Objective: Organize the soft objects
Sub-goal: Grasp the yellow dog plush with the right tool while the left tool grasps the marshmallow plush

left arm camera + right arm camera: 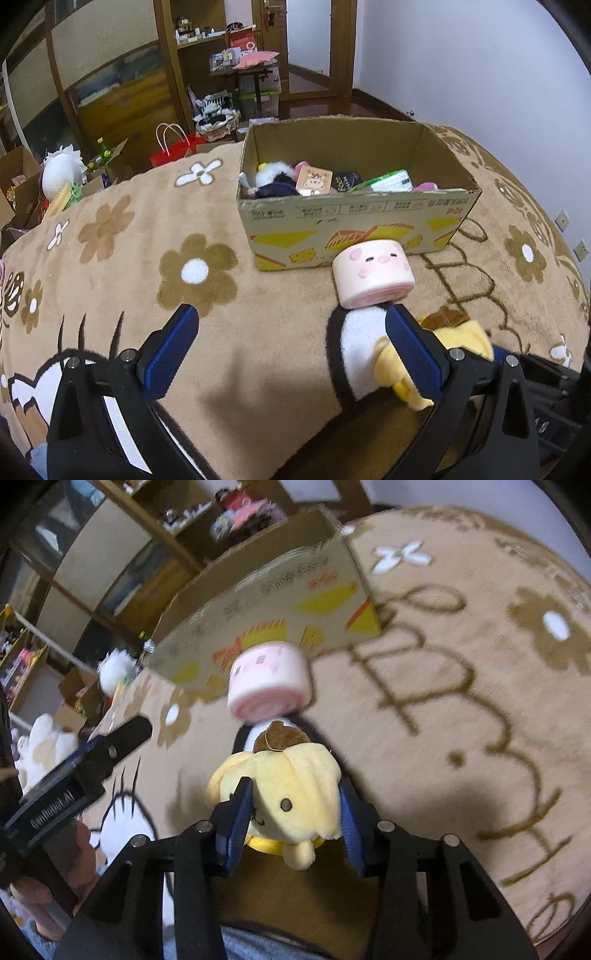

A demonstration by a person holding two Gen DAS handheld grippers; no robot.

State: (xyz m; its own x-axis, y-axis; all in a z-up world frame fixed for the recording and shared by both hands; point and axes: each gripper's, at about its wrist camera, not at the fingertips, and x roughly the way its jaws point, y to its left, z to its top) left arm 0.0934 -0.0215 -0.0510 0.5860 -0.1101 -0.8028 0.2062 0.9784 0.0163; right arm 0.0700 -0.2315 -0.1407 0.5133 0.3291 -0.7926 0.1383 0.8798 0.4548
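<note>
The right gripper [293, 805] clamps the yellow plush dog [291, 794], left gripper [291, 325] gaping empty; next, lift it into the cardboard box [354, 218].

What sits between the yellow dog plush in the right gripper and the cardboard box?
The pink roll-cake squishy lies on the blanket between the yellow dog plush, clamped in the right gripper, and the cardboard box. The right wrist view shows it.

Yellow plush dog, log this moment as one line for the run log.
right gripper: shut on yellow plush dog | left gripper: open, empty | pink roll toy: on blanket before cardboard box
</note>
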